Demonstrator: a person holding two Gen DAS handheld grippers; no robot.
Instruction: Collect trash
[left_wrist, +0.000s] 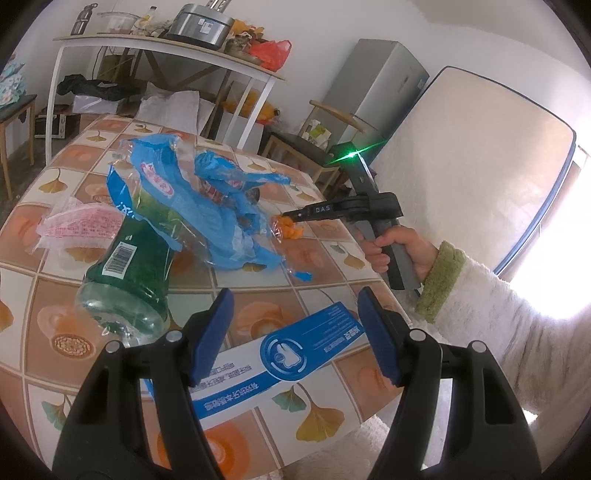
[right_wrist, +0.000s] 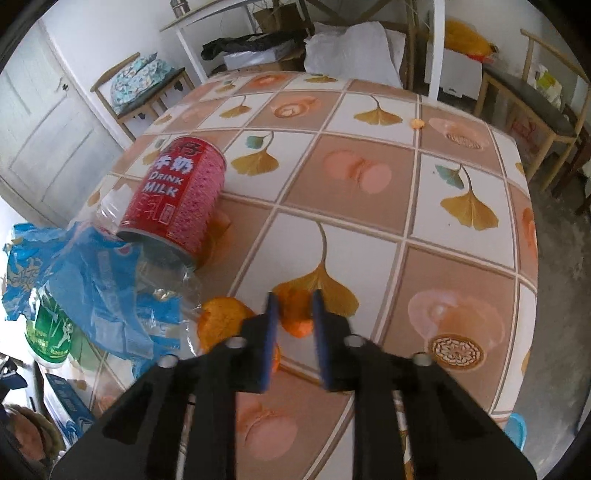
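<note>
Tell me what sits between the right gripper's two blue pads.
A piece of orange peel sits between the right gripper pads, seen in the right wrist view; contact is unclear.
</note>
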